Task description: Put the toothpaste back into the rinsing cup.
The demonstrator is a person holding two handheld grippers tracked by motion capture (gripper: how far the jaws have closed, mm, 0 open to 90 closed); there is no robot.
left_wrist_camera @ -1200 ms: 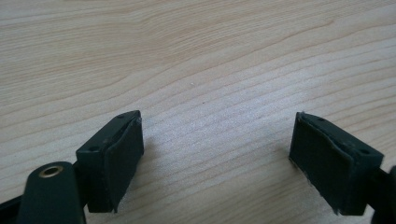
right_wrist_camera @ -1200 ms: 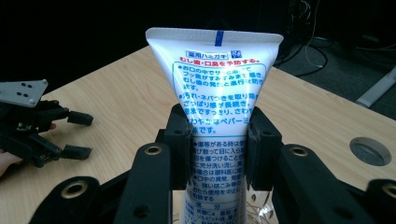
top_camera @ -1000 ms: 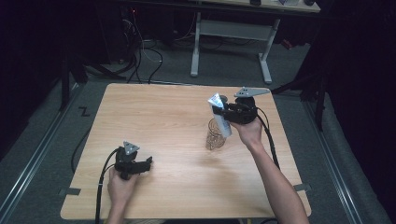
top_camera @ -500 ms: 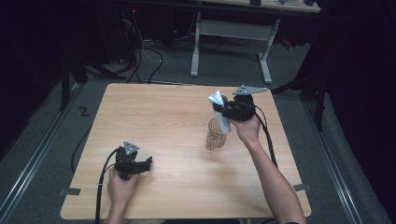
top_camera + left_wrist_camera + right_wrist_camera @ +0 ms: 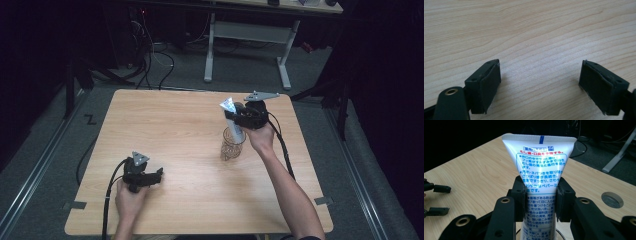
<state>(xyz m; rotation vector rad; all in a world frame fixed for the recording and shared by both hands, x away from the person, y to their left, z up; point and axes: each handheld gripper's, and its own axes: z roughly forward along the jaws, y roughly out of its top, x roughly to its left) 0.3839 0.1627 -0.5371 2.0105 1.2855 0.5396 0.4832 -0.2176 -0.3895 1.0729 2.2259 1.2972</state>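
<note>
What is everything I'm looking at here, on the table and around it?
Tube: one, white with blue and red print, upright between the right gripper's pads, lower end in the cup.
Wire cup: one, brownish mesh, on the table's right half.
Table: one, light wood, centre.
Desk frame: one, pale grey, on the floor behind the table.
Cables: several, dark, on the floor behind.
Left gripper: one, black, open over bare wood, near-left.
Right gripper: one, black, clamping the tube.

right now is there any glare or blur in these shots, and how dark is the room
High view: table lit, the room around it nearly black. Right gripper view: glare whitens the tube, print stays sharp, background dark. Left gripper view: even light, wood grain crisp, left gripper near parts slightly soft.
</note>
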